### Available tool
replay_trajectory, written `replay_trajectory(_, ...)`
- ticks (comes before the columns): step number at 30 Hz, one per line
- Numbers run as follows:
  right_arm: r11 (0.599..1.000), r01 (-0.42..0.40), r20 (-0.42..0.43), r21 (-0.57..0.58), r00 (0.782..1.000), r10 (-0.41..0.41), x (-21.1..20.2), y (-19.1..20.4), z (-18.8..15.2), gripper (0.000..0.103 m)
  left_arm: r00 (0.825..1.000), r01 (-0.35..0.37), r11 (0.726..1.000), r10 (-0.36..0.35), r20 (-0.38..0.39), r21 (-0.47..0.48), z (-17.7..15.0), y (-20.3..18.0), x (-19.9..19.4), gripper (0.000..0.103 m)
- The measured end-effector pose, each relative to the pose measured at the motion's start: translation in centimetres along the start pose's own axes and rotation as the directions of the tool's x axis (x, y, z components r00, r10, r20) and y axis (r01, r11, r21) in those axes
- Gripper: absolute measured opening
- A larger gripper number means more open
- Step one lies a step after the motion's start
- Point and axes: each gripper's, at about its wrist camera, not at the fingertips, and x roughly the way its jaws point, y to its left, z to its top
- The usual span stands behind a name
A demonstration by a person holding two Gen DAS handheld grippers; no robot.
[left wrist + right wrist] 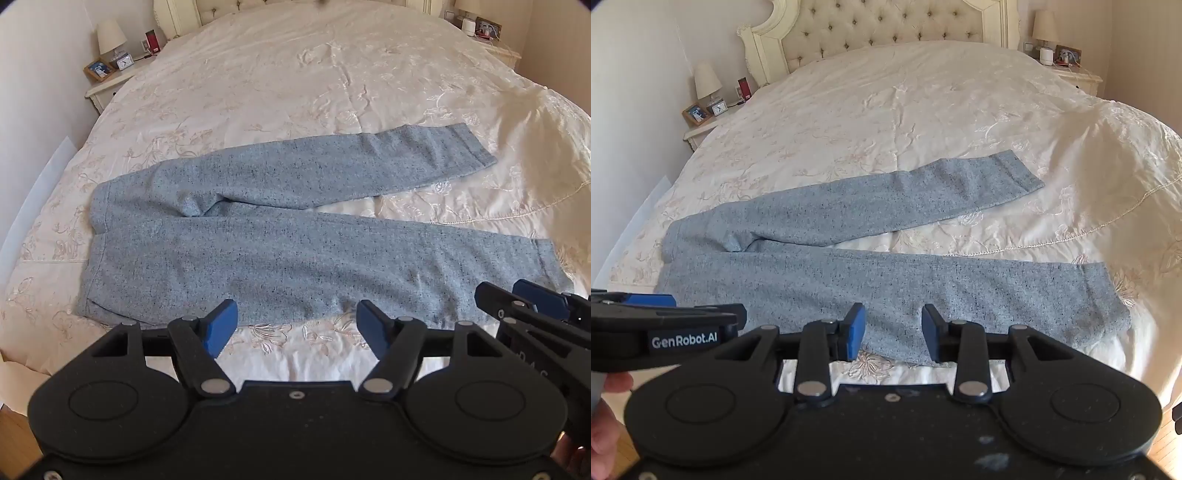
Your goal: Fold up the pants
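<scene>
A bedroom with a wide bed under a cream embroidered bedspread (886,122), a tufted cream headboard (886,26) at the far end, and a nightstand with a lamp on each side. A pair of speckled grey-blue knit pants (295,254) lies flat across the near part of the bedspread, waistband to the left and both legs running to the right. The legs spread apart in a narrow V: the far leg angles away toward the right, the near leg lies along the near edge of the bed, and a strip of bedspread shows between them.

The left gripper (295,328), black with blue finger pads, hovers just before the near edge of the pants with its fingers wide apart and nothing between them. The right gripper (893,332) hangs beside it, over the near leg's edge, its fingers also apart and empty.

Judging from the layout, folding has not begun: the pants are spread out, no layer is doubled over. What likely remains is bringing one leg onto the other, then folding the length.

The body of each gripper hides the very front edge of the bed. Whether the pants lie front-up or back-up is hard to tell. A small bunched fold sits at the crotch. The person's hands show only as slivers at the frame edges.
</scene>
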Motion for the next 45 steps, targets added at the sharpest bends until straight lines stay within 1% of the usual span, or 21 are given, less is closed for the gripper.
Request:
replay_trajectory(2,1.0,-0.005,-0.008,0.01,1.0,0.005,0.1,0.1,0.0,0.037,1.0,0.0,1.0,0.0,-0.001,0.009,-0.1,-0.4,0.0,0.073)
replay_trajectory(3,1.0,-0.006,-0.015,0.013,1.0,0.007,0.3,0.2,0.0,0.037,1.0,0.028,1.0,-0.029,-0.002,-0.009,-0.3,0.1,0.1,0.073)
replay_trajectory(6,1.0,-0.016,-0.034,0.026,0.999,0.016,0.6,-0.2,0.2,0.037,1.0,0.018,1.0,-0.018,-0.02,0.001,-0.1,-0.5,0.3,0.073)
replay_trajectory(7,1.0,-0.015,-0.014,0.025,1.0,0.016,0.3,-0.3,-0.2,0.037,1.0,0.02,1.0,-0.02,-0.015,-0.001,-0.3,-0.6,0.3,0.073)
replay_trajectory(10,0.999,-0.017,-0.028,0.027,0.999,0.018,0.2,-0.7,-0.1,0.037,0.999,0.03,1.0,-0.03,-0.025,-0.008,-0.2,-0.5,0.3,0.073)
replay_trajectory(11,1.0,-0.008,-0.035,0.021,0.999,0.009,0.7,-0.3,-0.1,0.037,0.999,0.031,0.999,-0.031,-0.026,-0.01,-0.2,-0.5,0.3,0.073)
replay_trajectory(16,1.0,-0.011,-0.047,0.015,0.999,0.012,1.2,-0.2,0.4,0.037,0.999,0.032,0.999,-0.033,-0.034,-0.014,-0.2,-0.4,0.5,0.073)
replay_trajectory(28,1.0,-0.025,-0.044,-0.004,0.999,0.025,0.9,-0.2,-0.3,0.037,0.998,0.035,0.999,-0.037,-0.05,-0.038,-0.5,0.0,0.8,0.073)
replay_trajectory(45,1.0,-0.007,-0.082,-0.012,0.997,0.006,1.7,0.0,-0.1,0.037,0.997,0.037,0.998,-0.039,-0.06,-0.049,-0.5,0.1,1.1,0.073)
